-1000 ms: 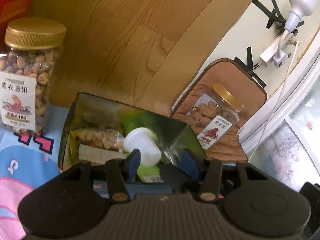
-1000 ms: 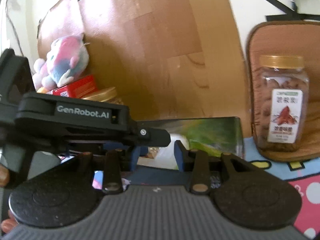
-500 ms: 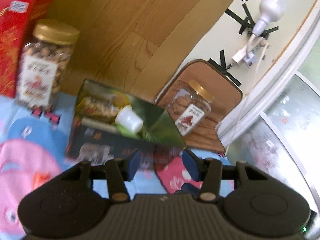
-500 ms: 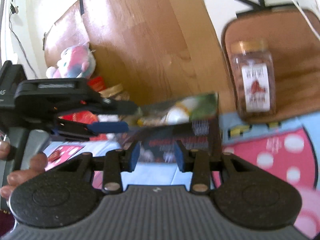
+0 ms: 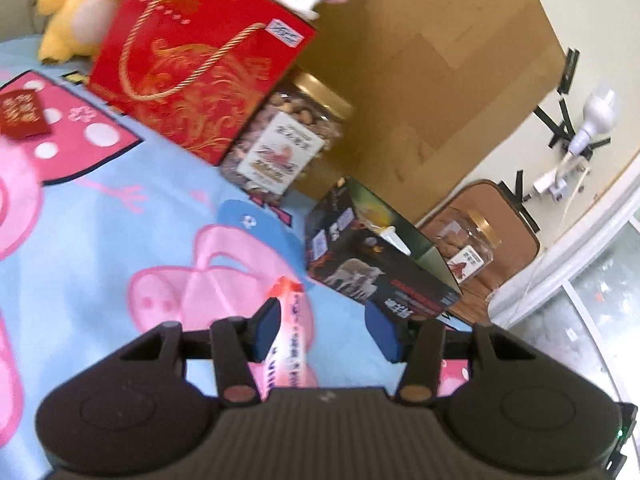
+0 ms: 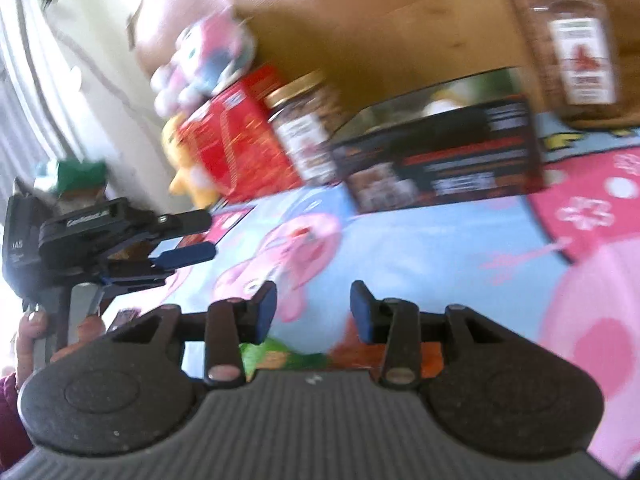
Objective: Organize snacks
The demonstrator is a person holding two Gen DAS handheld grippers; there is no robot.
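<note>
The pink snack packet (image 5: 290,344) lies on the cartoon blanket (image 5: 120,216) at the lower middle of the left wrist view, and it looks like a light, soft plastic wrapper that will crumple and may slide under a pinch, so the safest hold is probably across its middle, squeezed gently so the contents are not crushed. The left gripper (image 5: 326,330) stands partly open with nothing clamped; the packet sits close against the inner face of the finger on the left of the frame, well apart from the other finger, and I cannot tell whether it touches the pad. In the right wrist view the right gripper (image 6: 314,306) holds nothing and its jaws are opening; a green and orange packet (image 6: 296,356) shows just below the fingers at the bottom middle, mostly hidden by the gripper body, not between the pads. The open box (image 5: 380,276) that already holds some snacks stands at the right middle of the left view, beyond the fingertips, with a nut jar (image 5: 284,148) and a red gift box (image 5: 192,68) up and to the left of it.
</note>
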